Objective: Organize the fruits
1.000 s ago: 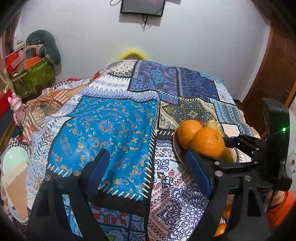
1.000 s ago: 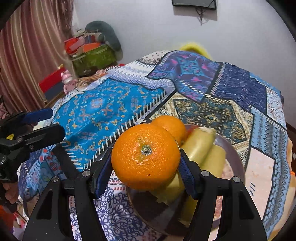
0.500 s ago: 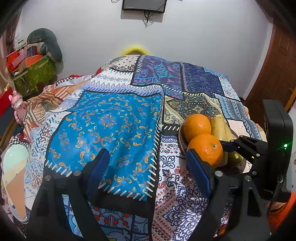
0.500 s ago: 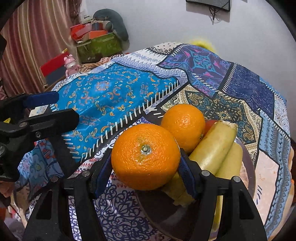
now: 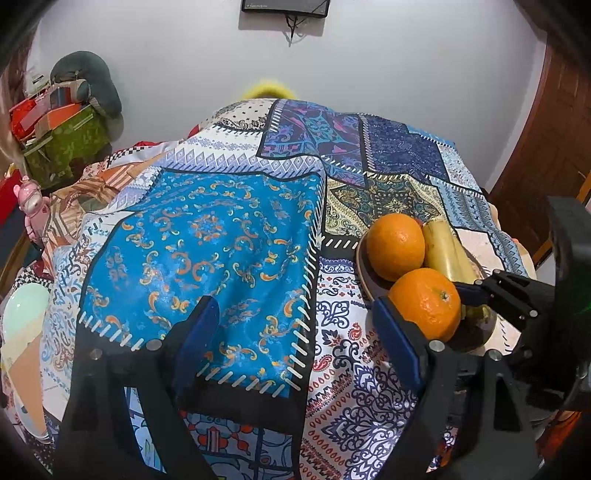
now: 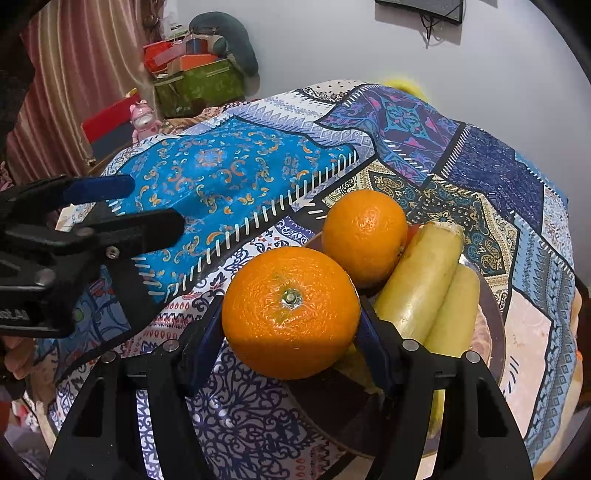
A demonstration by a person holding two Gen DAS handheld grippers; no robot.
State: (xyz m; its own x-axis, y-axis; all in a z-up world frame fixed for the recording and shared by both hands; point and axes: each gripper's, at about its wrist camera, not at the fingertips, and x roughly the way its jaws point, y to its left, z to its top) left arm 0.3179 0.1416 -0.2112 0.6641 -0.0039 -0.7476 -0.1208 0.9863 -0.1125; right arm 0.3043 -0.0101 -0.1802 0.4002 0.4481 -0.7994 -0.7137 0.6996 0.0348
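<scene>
Patchwork cloth [image 5: 229, 236], gripped orange [image 6: 290, 312]

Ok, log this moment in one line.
right gripper: shut on orange over plate | left gripper: open, empty | plate: orange, bananas

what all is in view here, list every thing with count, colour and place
round oranges: 2, orange; one held between the right jaws above the plate's near rim, one on the plate
yellow-green bananas: 2, on the plate, right of the oranges
dark round plate: 1, on the cloth
patchwork patterned cloth: 1, mostly blue, covers the surface
pink toy figure: 1, far left edge
green fabric box: 1, by the wall
black wall screen: 1, top
left gripper: black, blue pads, open, empty
right gripper: black, shut on an orange
</scene>
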